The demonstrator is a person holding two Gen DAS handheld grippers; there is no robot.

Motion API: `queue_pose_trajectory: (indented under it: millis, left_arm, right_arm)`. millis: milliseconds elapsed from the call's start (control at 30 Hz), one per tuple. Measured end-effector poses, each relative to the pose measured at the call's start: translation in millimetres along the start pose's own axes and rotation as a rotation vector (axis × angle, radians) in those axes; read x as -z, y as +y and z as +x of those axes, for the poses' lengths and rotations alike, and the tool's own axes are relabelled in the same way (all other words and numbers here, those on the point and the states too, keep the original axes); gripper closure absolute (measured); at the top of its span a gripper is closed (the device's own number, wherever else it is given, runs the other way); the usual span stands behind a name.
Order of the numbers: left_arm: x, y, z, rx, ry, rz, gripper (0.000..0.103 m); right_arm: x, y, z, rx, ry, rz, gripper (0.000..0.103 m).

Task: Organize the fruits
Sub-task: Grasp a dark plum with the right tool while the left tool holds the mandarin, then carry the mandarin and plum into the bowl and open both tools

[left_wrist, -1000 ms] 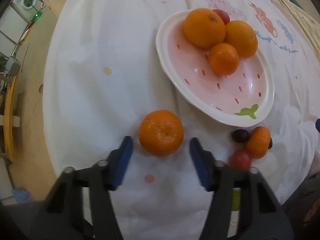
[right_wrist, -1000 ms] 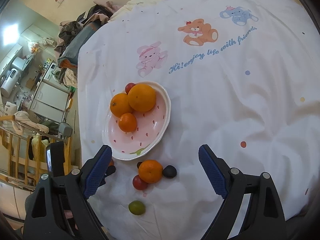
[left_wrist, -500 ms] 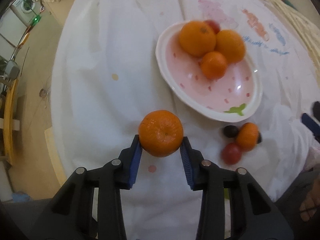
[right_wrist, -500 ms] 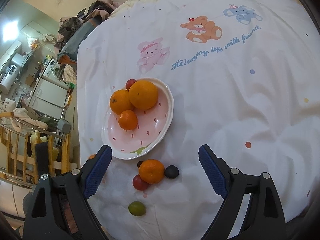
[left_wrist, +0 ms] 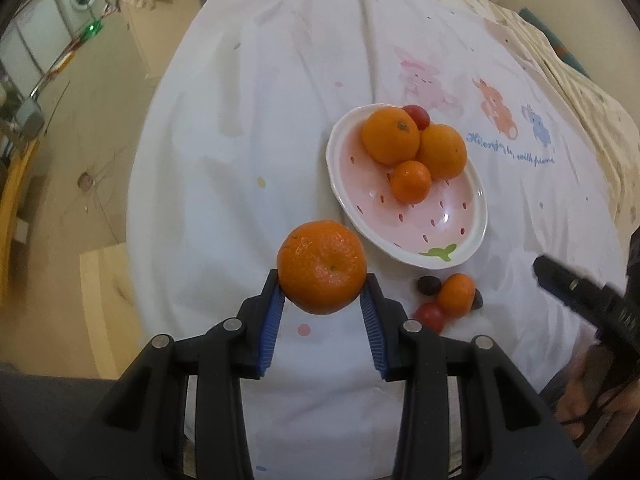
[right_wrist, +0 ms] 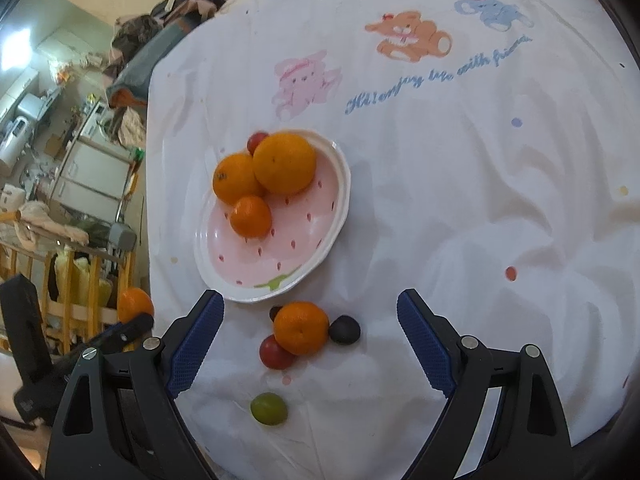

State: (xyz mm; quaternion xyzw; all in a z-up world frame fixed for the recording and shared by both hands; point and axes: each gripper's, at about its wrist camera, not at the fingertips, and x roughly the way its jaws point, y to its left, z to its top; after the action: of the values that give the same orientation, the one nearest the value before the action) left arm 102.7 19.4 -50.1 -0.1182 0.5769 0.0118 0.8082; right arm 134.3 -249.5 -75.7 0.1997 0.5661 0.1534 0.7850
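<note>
Two grippers are working over a white printed tablecloth (right_wrist: 460,208). Left gripper (left_wrist: 322,294) is clamping a large mandarin (left_wrist: 322,266) between its blue pads, holding it clear of the cloth just beside the near rim of the strawberry-patterned plate (left_wrist: 460,254). Right gripper (right_wrist: 310,334) is hovering with jaws spread wide and empty above a loose cluster: a small mandarin (right_wrist: 301,327), a red fruit (right_wrist: 274,354), a dark fruit (right_wrist: 344,330) and a green fruit (right_wrist: 269,409). Three oranges are already occupying the plate's far side. Risk: the pads are pinching only the mandarin's lower half, so it could slip out, or, released onto the sloping rim, roll back off or jostle the piled fruit
</note>
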Motion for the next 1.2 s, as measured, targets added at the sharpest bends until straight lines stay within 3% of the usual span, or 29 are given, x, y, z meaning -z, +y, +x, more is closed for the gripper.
queue_pose_trajectory:
  millis: [67,133,167,367,433,500,633,833,1067,1200]
  left_arm:
    - [-0.9,1.7,0.7,0.017,0.006,-0.024,0.069]
    - [-1.0,2.5,1.4,0.033,0.013,-0.039,0.069]
    - [-1.3,2.3,1.6,0.041,0.017,-0.043,0.069]
    - [-3.0,6.1,-0.5,0.082,0.028,-0.072,0.069]
    - [-3.3,9.3,-0.9,0.091,0.033,-0.086,0.069]
    - [-3.6,12.0,-0.4,0.097,0.04,-0.099,0.069]
    - [-4.5,14.9,1.9,0.099,0.051,-0.113,0.069]
    - [-8.6,10.3,1.9,0.114,0.05,-0.112,0.069]
    - [-11.5,14.5,4.2,0.109,0.052,-0.124,0.069]
    - [-13.5,15.3,5.0,0.102,0.05,-0.124,0.069]
  right_arm:
    - [2.1,3.7,8.7,-0.013,0.036,-0.018,0.013]
    - [4.5,6.4,20.9,-0.035,0.086,-0.029,0.027]
    - [4.8,6.3,25.9,-0.025,0.106,-0.033,0.029]
    - [7.2,-6.6,42.3,0.147,0.167,-0.07,0.04]
    - [11.8,-8.1,46.7,0.203,0.195,-0.114,0.048]
    - [18.2,0.3,48.7,0.265,0.218,-0.217,0.05]
    - [36.0,31.9,54.3,0.336,0.277,-0.546,0.05]
    - [43.7,47.8,76.3,0.326,0.402,-0.858,0.059]
    - [25.6,44.9,90.4,0.249,0.51,-0.979,0.072]
    - [22.2,44.5,94.0,0.254,0.535,-1.027,0.08]
